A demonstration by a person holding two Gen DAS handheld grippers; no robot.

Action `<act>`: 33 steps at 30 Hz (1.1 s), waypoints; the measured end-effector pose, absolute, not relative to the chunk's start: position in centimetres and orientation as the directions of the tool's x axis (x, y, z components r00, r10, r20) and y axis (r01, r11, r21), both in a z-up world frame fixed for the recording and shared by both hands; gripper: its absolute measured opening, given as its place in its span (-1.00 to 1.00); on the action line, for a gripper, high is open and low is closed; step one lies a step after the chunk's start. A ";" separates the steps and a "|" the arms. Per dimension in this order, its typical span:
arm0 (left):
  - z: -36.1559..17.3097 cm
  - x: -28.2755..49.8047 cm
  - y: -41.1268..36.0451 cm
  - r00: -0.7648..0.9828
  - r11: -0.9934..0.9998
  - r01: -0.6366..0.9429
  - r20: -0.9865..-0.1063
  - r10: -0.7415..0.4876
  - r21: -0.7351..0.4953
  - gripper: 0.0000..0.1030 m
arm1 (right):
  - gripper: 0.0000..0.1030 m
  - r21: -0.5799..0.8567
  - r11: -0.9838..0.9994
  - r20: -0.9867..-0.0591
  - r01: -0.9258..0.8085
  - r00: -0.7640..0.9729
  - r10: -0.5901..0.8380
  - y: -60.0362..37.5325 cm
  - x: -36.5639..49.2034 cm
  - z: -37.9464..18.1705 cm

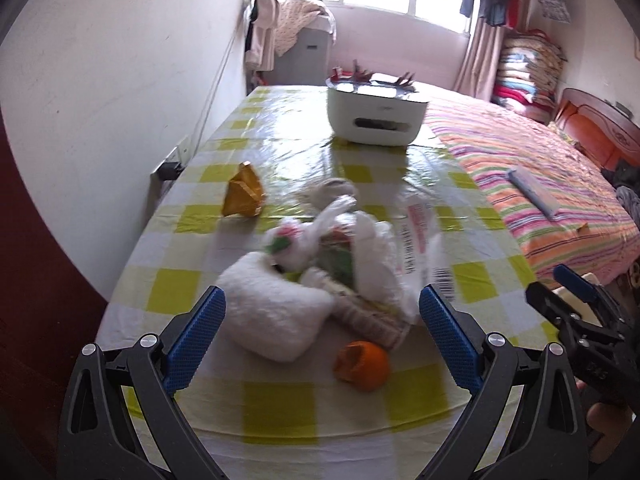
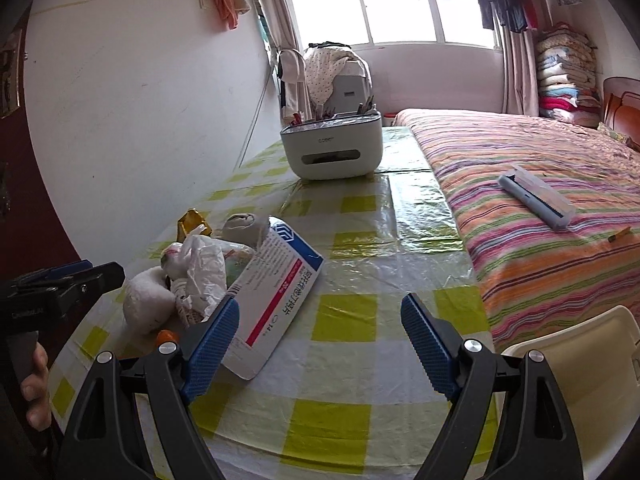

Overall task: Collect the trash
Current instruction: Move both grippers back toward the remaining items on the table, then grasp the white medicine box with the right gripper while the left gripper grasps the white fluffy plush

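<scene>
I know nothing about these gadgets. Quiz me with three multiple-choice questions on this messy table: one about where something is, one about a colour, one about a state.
1. Where does the white bin-like container with a dark front slot stand?
A. On the striped bed
B. At the far end of the checked table
C. On the floor

2. What colour are the ridged pads on the gripper fingers?
A. Blue
B. Red
C. Green

3. How is the right gripper?
A. Shut on the box
B. Shut on nothing
C. Open, holding nothing

Answers:
1. B: it sits on the yellow-and-white tablecloth, beyond the trash pile.
2. A: both wrist views show blue pads.
3. C: its fingers stand wide apart, and the white, blue and pink cardboard box only lies beside one finger.
</scene>
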State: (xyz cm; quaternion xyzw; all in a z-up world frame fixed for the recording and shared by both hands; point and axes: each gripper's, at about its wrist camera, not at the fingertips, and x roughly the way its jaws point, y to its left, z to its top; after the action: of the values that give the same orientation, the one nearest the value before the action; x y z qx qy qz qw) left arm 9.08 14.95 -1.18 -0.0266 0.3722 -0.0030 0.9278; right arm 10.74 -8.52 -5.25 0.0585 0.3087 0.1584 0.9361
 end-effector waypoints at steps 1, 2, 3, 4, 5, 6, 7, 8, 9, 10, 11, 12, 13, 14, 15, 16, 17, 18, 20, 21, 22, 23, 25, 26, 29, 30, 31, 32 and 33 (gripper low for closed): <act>-1.4 9.2 15.7 0.719 0.998 -0.028 -0.695 -0.020 -0.057 0.86 | 0.57 0.210 0.941 -0.563 -0.266 0.754 0.339 -7.9 10.9 -5.3; -1.6 9.4 16.2 0.716 0.997 -0.040 -0.698 -0.015 -0.062 0.86 | 0.57 0.211 0.940 -0.566 -0.269 0.750 0.342 -7.7 11.0 -5.4; -2.0 9.6 16.9 0.709 0.996 -0.054 -0.705 -0.012 -0.071 0.86 | 0.57 0.211 0.939 -0.574 -0.273 0.743 0.345 -7.0 11.3 -5.5; -2.3 9.9 17.4 0.698 0.995 -0.060 -0.715 -0.018 -0.084 0.86 | 0.57 0.211 0.938 -0.580 -0.276 0.737 0.347 -6.5 11.5 -5.6; -2.6 10.2 17.7 0.690 0.994 -0.062 -0.724 -0.026 -0.095 0.86 | 0.57 0.210 0.938 -0.589 -0.275 0.730 0.346 -6.0 11.8 -5.7; -2.9 10.4 18.1 0.680 0.991 -0.067 -0.732 -0.037 -0.112 0.86 | 0.57 0.208 0.940 -0.602 -0.269 0.723 0.340 -5.4 12.2 -5.9; -3.2 10.6 18.4 0.674 0.989 -0.073 -0.738 -0.045 -0.127 0.86 | 0.57 0.213 0.940 -0.610 -0.266 0.715 0.341 -5.0 12.5 -6.1; -3.5 10.9 18.8 0.667 0.986 -0.080 -0.743 -0.055 -0.144 0.86 | 0.57 0.226 0.937 -0.619 -0.266 0.703 0.350 -4.7 13.0 -6.2; -3.7 11.0 19.1 0.664 0.985 -0.082 -0.745 -0.059 -0.150 0.86 | 0.57 0.240 0.935 -0.633 -0.260 0.689 0.354 -4.2 13.7 -6.5; -3.9 11.2 19.3 0.661 0.984 -0.086 -0.748 -0.062 -0.157 0.86 | 0.57 0.242 0.936 -0.639 -0.254 0.684 0.351 -4.0 13.9 -6.6; -4.0 11.3 19.5 0.657 0.983 -0.090 -0.751 -0.063 -0.161 0.86 | 0.57 0.243 0.938 -0.649 -0.247 0.677 0.347 -3.7 14.3 -6.8; -4.1 11.5 19.6 0.656 0.982 -0.092 -0.752 -0.063 -0.163 0.86 | 0.57 0.245 0.941 -0.663 -0.232 0.668 0.337 -3.5 15.0 -7.2; -4.2 11.6 19.7 0.656 0.982 -0.095 -0.752 -0.063 -0.165 0.86 | 0.57 0.257 0.941 -0.671 -0.220 0.660 0.337 -3.5 15.4 -7.5; -4.3 11.8 19.9 0.652 0.981 -0.102 -0.756 -0.060 -0.166 0.86 | 0.57 0.295 0.935 -0.687 -0.196 0.637 0.350 -3.7 16.3 -8.1; -4.4 12.0 20.0 0.650 0.980 -0.106 -0.758 -0.060 -0.168 0.86 | 0.57 0.317 0.931 -0.698 -0.183 0.620 0.359 -3.8 16.7 -8.6; -4.5 12.2 20.2 0.649 0.979 -0.110 -0.759 -0.060 -0.172 0.86 | 0.57 0.337 0.926 -0.711 -0.170 0.599 0.368 -3.8 17.3 -9.1; -4.7 12.4 20.6 0.645 0.977 -0.122 -0.762 -0.058 -0.177 0.86 | 0.57 0.349 0.922 -0.714 -0.166 0.590 0.376 -3.8 17.5 -9.3; -4.8 12.6 20.6 0.643 0.975 -0.129 -0.764 -0.057 -0.181 0.86 | 0.57 0.371 0.913 -0.709 -0.172 0.583 0.397 -3.8 17.8 -9.6; -5.1 13.1 20.9 0.632 0.972 -0.143 -0.773 -0.057 -0.188 0.86 | 0.57 0.355 0.916 -0.718 -0.190 0.571 0.397 -3.1 17.9 -9.8; -5.3 13.2 21.0 0.626 0.971 -0.147 -0.777 -0.055 -0.187 0.86 | 0.57 0.339 0.915 -0.733 -0.221 0.548 0.404 -2.4 18.0 -10.2; -5.5 13.4 21.1 0.620 0.971 -0.151 -0.783 -0.054 -0.186 0.86 | 0.56 0.335 0.909 -0.746 -0.247 0.521 0.416 -1.8 18.1 -10.7; -5.7 13.6 21.1 0.613 0.971 -0.153 -0.789 -0.054 -0.185 0.86 | 0.37 0.309 0.914 -0.747 -0.262 0.528 0.404 -1.3 17.7 -10.9; -6.1 13.9 21.3 0.599 0.969 -0.156 -0.799 -0.061 -0.191 0.86 | 0.12 0.306 0.909 -0.749 -0.284 0.518 0.414 -1.1 17.6 -11.0; -6.3 14.1 21.3 0.595 0.968 -0.155 -0.801 -0.067 -0.196 0.86 | 0.05 0.323 0.902 -0.742 -0.289 0.515 0.430 -1.3 17.4 -10.9; -6.7 14.3 21.4 0.592 0.968 -0.155 -0.803 -0.067 -0.196 0.86 | -0.16 0.333 0.897 -0.724 -0.289 0.532 0.440 -1.7 17.0 -10.7; -6.8 14.3 21.4 0.592 0.968 -0.159 -0.803 -0.062 -0.192 0.83 | -0.21 0.340 0.896 -0.717 -0.286 0.538 0.443 -1.9 16.8 -10.6; -6.9 14.4 21.5 0.593 0.967 -0.163 -0.803 -0.061 -0.194 0.83 | -0.22 0.346 0.895 -0.709 -0.282 0.547 0.446 -2.1 16.6 -10.5; -7.1 14.4 21.6 0.593 0.966 -0.165 -0.802 -0.063 -0.198 0.80 | -0.25 0.356 0.891 -0.701 -0.281 0.551 0.453 -2.3 16.4 -10.4; -7.3 14.5 21.7 0.589 0.966 -0.163 -0.805 -0.070 -0.203 0.65 | -0.26 0.358 0.891 -0.698 -0.280 0.553 0.455 -2.3 16.2 -10.4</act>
State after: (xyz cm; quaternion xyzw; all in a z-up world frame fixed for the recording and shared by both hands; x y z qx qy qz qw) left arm 14.54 21.67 -7.29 -0.1287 0.4527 0.0263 0.8820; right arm 16.24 -2.31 -10.39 0.1030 0.4236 0.2100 0.8751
